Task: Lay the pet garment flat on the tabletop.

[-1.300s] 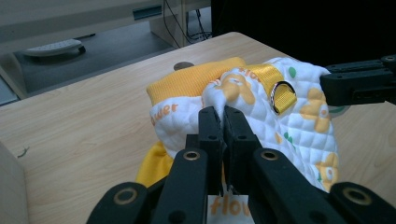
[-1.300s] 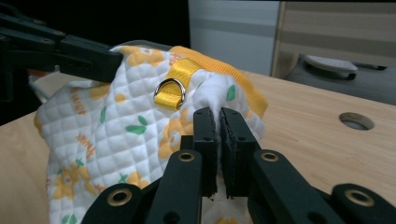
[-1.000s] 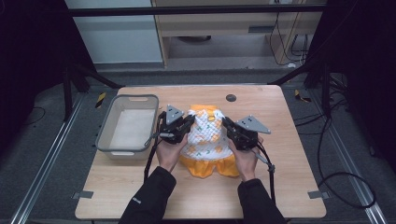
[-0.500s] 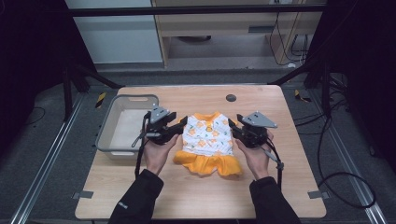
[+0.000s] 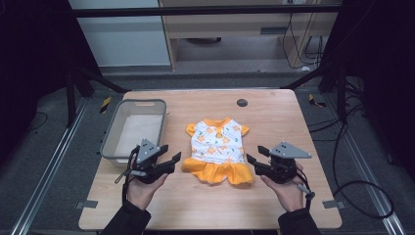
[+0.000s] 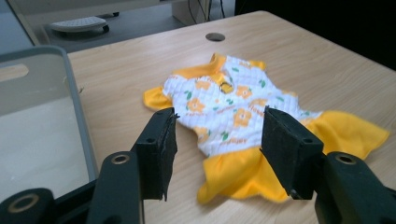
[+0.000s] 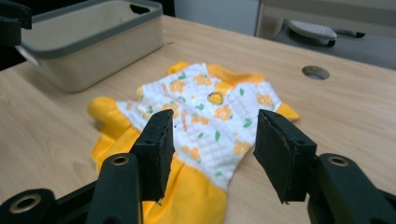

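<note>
A small dress (image 5: pixel 215 147), white quilted with orange flowers and an orange skirt and collar, lies flat on the wooden table (image 5: pixel 274 117), collar toward the far side. My left gripper (image 5: pixel 170 152) hovers open just left of the skirt hem, apart from the cloth. My right gripper (image 5: pixel 257 154) stands open just right of the hem, also clear of it. In the left gripper view the dress (image 6: pixel 233 107) lies beyond the open left gripper (image 6: pixel 219 116). In the right gripper view the dress (image 7: pixel 205 116) lies past the open right gripper (image 7: pixel 215 116), nothing between the pads.
A grey plastic basket (image 5: pixel 134 104) stands on the table to the left of the dress, seemingly holding nothing; its rim (image 6: pixel 77 107) is close beside my left gripper. A round cable hole (image 5: pixel 241 103) sits near the table's far edge. Dark floor and cables surround the table.
Both grippers have moved apart and back toward the person, from the dress's upper part to either side of its hem. The dress now lies spread flat and released.
</note>
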Available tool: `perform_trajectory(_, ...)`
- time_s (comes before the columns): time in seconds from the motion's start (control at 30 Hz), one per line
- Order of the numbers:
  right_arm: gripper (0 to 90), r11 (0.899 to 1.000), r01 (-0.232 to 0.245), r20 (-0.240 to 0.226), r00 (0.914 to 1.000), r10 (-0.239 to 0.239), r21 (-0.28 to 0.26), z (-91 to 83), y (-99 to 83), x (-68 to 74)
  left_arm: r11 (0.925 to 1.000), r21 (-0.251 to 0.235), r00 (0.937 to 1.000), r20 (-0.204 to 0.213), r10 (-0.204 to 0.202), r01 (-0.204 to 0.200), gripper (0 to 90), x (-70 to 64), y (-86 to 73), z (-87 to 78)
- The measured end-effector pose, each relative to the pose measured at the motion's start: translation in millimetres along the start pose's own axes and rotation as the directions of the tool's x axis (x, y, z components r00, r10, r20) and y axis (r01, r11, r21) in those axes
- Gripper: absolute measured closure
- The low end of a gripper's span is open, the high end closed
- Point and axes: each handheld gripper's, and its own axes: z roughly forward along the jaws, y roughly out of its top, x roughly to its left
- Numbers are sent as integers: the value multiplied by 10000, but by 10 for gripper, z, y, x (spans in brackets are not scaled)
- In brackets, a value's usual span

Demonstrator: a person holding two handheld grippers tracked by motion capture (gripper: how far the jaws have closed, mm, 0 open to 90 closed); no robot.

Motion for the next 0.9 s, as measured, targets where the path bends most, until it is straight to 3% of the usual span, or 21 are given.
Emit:
perform_trajectory(0.13,456,9996,-164,-260,9995,170,243,-65,-182,22,9998,142,9998,-63,163,-162,442,-14,-165,20)
perform_trajectory(0.17,453,9994,-205,-292,9993,213,287,-74,-227,21,9991,381,9998,-114,180,-175,441,-1,-238,75)
perform_trajectory(0.43,450,9970,-283,-462,9984,317,718,-51,-466,8,9959,899,9997,-220,66,-46,421,20,-379,257)
perform_trajectory(0.6,453,9926,-334,-645,9971,411,1168,57,-585,20,9925,1187,9992,-219,331,-303,419,39,-446,351)
perform_trajectory(0.7,456,9899,-81,-765,9969,191,1418,142,-634,52,9859,1588,9981,-229,570,-527,414,59,-499,457)
perform_trajectory(0.87,469,9845,-218,-769,9964,356,1738,223,-686,55,9784,1903,9963,-159,848,-802,408,25,-523,554)
perform_trajectory(0.9,475,9827,-275,-834,9956,434,1832,237,-696,63,9741,2067,9951,-174,969,-913,410,7,-536,616)
